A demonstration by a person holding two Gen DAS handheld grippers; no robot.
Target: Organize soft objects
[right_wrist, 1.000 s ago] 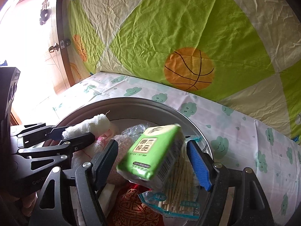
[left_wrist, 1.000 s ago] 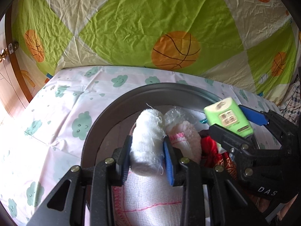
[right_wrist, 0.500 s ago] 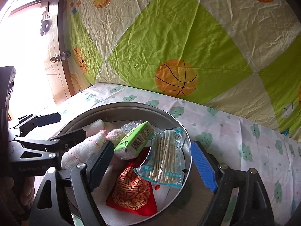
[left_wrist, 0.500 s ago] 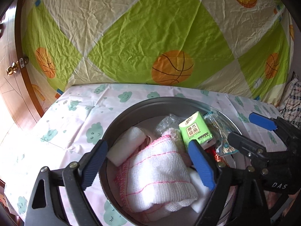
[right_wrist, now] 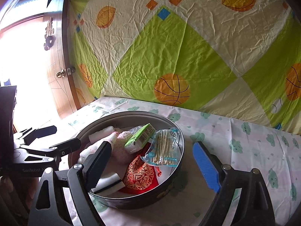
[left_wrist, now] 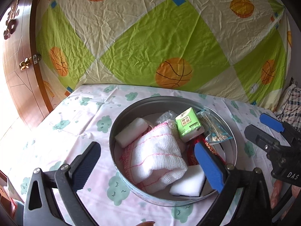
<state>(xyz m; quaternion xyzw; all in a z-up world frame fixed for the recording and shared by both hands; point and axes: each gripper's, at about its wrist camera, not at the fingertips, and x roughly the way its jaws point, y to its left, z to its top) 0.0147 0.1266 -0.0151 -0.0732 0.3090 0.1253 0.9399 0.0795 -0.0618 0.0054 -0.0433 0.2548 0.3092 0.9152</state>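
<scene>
Here, the left gripper (left_wrist: pixel 148 162) hangs above the near rim of the round metal tin (left_wrist: pixel 120 124), its fingers spread wide and holding nothing. Inside the tin, from left to right, lie a white sponge block (left_wrist: pixel 131 131), a white cloth with pink stitching (left_wrist: pixel 160 154), a green tissue pack (left_wrist: pixel 189 124), a red embroidered pouch (right_wrist: pixel 141 175) and a bag of cotton swabs (left_wrist: pixel 214 130). The right gripper (right_wrist: pixel 150 165) likewise gapes empty, over the tin's right side, on the cloud-print sheet (left_wrist: pixel 75 116).
</scene>
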